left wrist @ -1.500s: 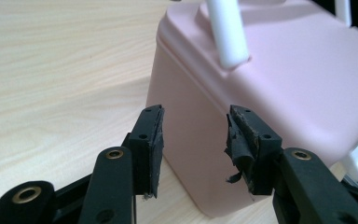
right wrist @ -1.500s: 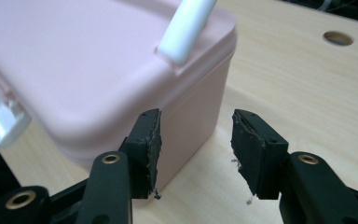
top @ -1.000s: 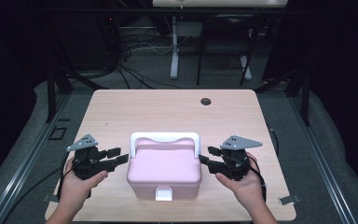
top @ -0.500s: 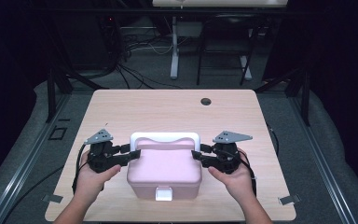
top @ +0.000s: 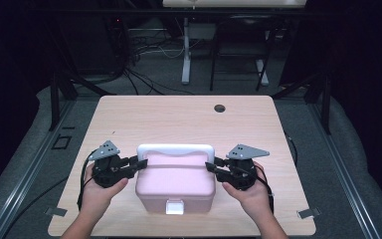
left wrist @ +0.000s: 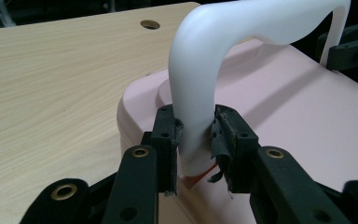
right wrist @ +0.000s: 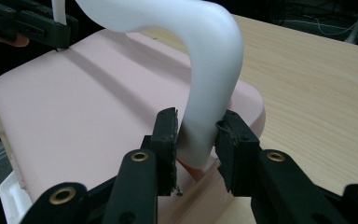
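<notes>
A pale wooden table (top: 179, 119) bears a pink box (top: 175, 184).

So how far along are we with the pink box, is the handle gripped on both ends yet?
Both grippers have reached the pink box. The left gripper and right gripper have just been closing, and each has one end of the white handle between its pads, apparently touching. The box sits on the table; lifting it is probably what's left.

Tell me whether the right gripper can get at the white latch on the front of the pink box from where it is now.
Probably not right away. The right gripper is clamped on the white handle's right end, and the latch sits on the pink box's front wall. The table there is bare, so after letting go it likely could.
</notes>
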A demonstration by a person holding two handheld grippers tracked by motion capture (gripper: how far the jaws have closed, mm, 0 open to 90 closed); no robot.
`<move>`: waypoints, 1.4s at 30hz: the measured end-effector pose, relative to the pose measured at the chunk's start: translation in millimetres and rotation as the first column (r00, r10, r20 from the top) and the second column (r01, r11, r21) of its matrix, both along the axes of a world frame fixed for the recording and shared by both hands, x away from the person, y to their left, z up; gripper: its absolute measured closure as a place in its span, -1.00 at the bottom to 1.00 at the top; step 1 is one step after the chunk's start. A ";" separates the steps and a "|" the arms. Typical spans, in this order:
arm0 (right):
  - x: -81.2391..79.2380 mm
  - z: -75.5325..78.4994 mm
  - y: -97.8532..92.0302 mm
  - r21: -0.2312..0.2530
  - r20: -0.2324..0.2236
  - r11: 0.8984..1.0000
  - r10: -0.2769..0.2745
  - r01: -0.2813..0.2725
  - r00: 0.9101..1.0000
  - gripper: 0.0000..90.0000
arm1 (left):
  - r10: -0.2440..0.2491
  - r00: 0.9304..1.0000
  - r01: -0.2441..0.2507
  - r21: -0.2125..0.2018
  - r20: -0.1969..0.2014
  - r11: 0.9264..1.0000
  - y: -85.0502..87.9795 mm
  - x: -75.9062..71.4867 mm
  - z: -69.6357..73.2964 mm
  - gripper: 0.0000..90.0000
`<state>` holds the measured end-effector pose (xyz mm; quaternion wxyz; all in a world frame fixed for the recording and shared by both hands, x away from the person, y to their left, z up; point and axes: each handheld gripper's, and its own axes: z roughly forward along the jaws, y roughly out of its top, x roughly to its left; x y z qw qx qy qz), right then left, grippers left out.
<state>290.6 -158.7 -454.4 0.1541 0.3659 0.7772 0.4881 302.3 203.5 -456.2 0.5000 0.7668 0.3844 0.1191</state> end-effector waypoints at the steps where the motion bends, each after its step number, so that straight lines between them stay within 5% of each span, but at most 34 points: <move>1: -0.4 0.1 -0.3 0.002 -0.001 1.000 0.000 0.000 1.000 0.57 | 0.001 1.000 -0.001 -0.004 0.001 1.000 0.0 -0.6 -0.3 0.59; 23: -11.1 4.1 -4.2 0.018 -0.017 1.000 0.012 -0.012 1.000 0.64 | -0.019 1.000 0.019 -0.002 -0.006 1.000 1.2 -10.3 3.0 0.63; 42: -2.2 23.1 -7.4 0.102 -0.017 0.995 0.010 -0.008 1.000 0.65 | -0.016 1.000 0.016 -0.048 0.005 0.999 4.5 -0.1 22.9 0.62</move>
